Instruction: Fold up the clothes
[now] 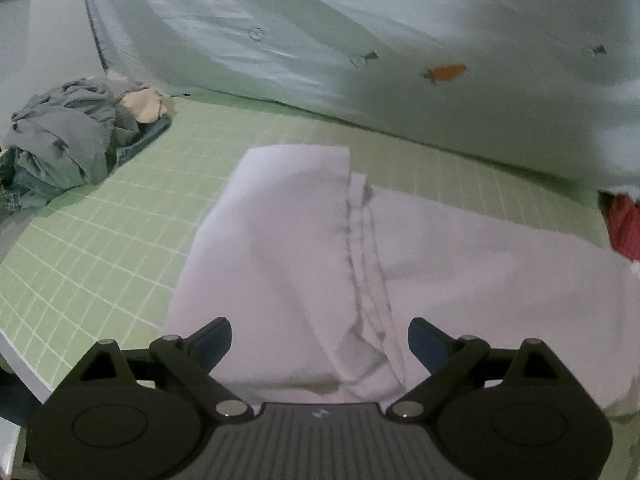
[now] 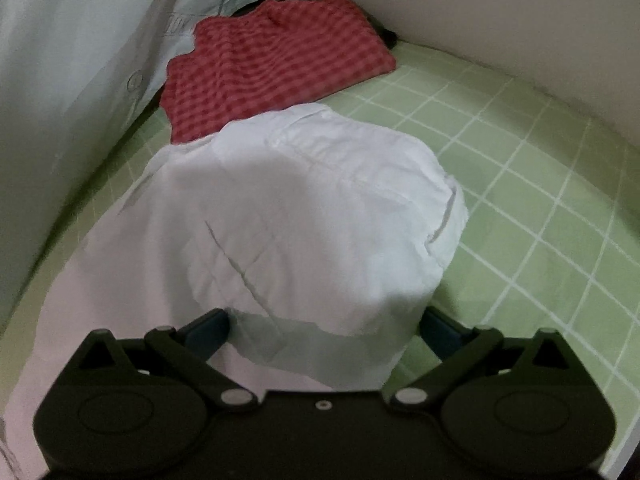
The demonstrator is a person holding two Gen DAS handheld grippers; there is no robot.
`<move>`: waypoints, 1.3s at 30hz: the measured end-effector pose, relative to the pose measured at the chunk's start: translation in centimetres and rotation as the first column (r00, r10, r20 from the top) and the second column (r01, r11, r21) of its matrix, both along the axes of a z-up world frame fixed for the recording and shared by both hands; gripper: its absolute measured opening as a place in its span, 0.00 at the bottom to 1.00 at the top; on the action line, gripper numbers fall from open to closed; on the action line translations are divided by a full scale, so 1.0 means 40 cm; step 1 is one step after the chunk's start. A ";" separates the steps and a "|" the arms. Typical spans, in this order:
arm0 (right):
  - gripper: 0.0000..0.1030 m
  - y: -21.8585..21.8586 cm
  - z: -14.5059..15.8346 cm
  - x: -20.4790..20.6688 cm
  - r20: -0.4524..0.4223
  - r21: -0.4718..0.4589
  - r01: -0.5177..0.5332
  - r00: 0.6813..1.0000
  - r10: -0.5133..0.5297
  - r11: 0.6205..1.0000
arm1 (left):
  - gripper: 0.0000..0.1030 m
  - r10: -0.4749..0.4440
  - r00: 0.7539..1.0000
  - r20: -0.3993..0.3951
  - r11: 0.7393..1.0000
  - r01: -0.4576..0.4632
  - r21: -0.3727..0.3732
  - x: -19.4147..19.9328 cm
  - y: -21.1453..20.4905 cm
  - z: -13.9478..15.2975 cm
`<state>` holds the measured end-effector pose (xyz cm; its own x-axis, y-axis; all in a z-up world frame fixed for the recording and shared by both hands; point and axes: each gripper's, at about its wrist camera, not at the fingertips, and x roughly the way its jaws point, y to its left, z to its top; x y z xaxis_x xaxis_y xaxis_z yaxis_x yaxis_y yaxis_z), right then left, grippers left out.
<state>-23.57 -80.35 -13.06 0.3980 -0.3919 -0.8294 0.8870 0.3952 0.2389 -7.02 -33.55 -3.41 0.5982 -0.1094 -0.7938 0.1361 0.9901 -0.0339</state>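
Note:
A white garment (image 1: 304, 248) lies partly folded on the green grid mat (image 1: 120, 216), with a stitched seam running down its middle. My left gripper (image 1: 320, 340) hovers over its near end, jaws wide apart and pressing on nothing. In the right wrist view the same white garment (image 2: 304, 208) shows a rounded folded end. My right gripper (image 2: 324, 322) is open above it. Fabric bulges up between the two fingers and partly covers the right fingertip (image 2: 434, 324).
A red checked cloth (image 2: 276, 64) lies folded just beyond the white garment. A heap of grey and beige clothes (image 1: 68, 140) sits at the mat's far left. A pale sheet with carrot prints (image 1: 360, 40) hangs along the back. The mat's white edge (image 1: 20, 364) runs near left.

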 end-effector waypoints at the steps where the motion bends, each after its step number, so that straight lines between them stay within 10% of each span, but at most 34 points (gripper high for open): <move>1: 0.76 0.005 0.007 0.001 0.007 -0.018 -0.015 1.000 0.015 1.000 | 0.92 0.004 1.000 -0.001 1.000 -0.004 -0.008 0.011 0.012 -0.001; 4: 0.24 0.035 0.042 0.012 0.008 -0.097 -0.068 0.998 0.069 0.993 | 0.92 0.003 1.000 -0.018 0.999 -0.004 -0.036 0.056 0.043 -0.009; 7: 0.13 0.073 0.084 0.030 -0.015 -0.185 -0.127 0.992 0.127 0.974 | 0.92 -0.027 1.000 0.001 0.998 0.027 -0.056 0.091 0.079 -0.004; 23: 0.10 0.593 0.300 0.279 0.032 -0.518 -0.317 0.921 0.388 0.794 | 0.92 -0.112 0.993 0.039 0.989 0.115 -0.090 0.161 0.358 -0.013; 33: 0.14 0.885 0.013 0.403 -0.141 -0.286 -0.491 0.871 0.471 0.823 | 0.92 -0.269 0.963 0.032 0.962 0.270 -0.040 0.188 0.450 -0.032; 39: 0.22 0.891 0.085 0.395 -0.146 -0.300 -0.505 0.863 0.484 0.810 | 0.92 -0.265 0.964 0.003 0.962 0.264 -0.072 0.193 0.468 -0.054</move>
<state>-7.75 -44.70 -9.68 0.5634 -0.4002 -0.7227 0.5595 0.8285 -0.0227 0.69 -14.81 -5.56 0.5355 -0.3191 -0.7819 0.3922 0.9139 -0.1044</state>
